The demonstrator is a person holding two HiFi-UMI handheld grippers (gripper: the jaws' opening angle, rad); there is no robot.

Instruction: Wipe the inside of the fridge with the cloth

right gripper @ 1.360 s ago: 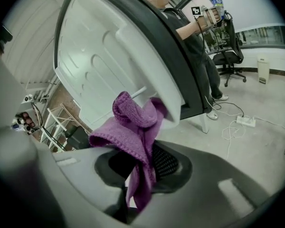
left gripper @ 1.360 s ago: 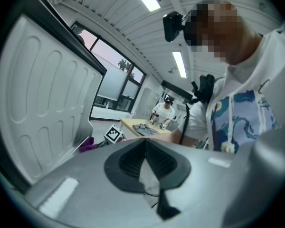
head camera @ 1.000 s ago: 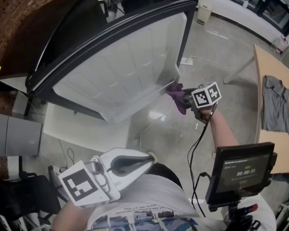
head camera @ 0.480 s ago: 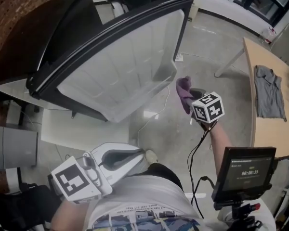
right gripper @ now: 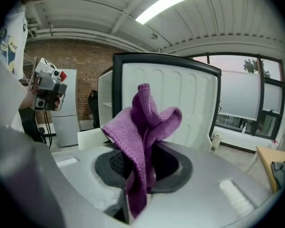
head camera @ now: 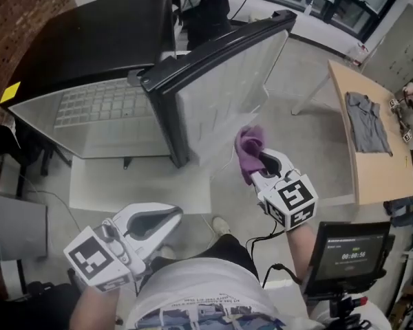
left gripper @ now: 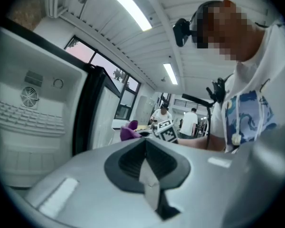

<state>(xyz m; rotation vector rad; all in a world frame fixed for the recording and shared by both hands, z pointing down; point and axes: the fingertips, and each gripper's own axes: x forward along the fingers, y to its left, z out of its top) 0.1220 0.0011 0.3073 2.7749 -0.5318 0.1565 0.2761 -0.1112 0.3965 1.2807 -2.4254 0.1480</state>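
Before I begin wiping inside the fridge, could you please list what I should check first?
1. Grip: ok. The purple cloth is pinched in the right claw, with the jaws shut on it.
2. Access: ok. The fridge door stands open and the fridge interior shows.
3. Contact: not ok. The right claw hangs outside, near the fridge door's edge.
4. Spare claw: ok. The left claw is shut with nothing between its jaws.
5. Dirt inside: cannot tell.
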